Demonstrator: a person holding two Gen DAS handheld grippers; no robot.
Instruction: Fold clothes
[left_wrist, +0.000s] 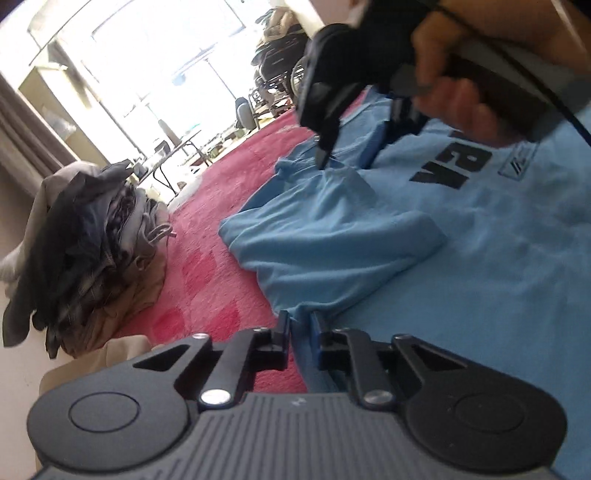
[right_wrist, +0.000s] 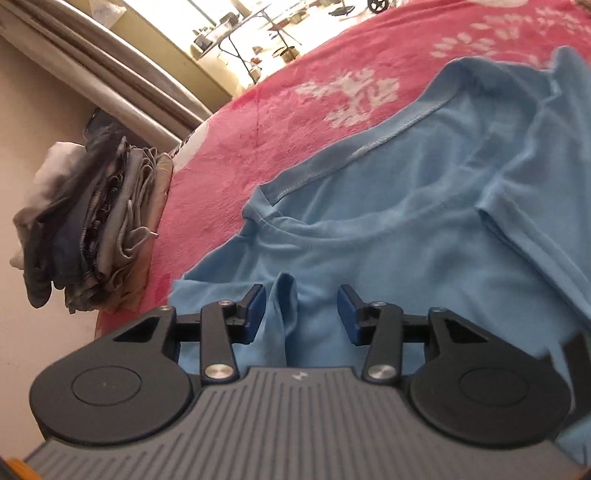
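Observation:
A light blue T-shirt with a black print lies spread on a red blanket. Its sleeve is folded over toward the body. My left gripper is shut on the shirt's near edge, with cloth pinched between the pads. In the right wrist view the shirt fills the middle, collar toward the left. My right gripper stands open just above it; a raised ridge of cloth sits between the fingers without touching the pads. The left wrist view also shows the right gripper, held by a hand.
A stack of folded grey, dark and beige clothes sits at the blanket's left edge, also in the right wrist view. The blanket has white flower patterns. A folding table and clutter stand by the bright window beyond.

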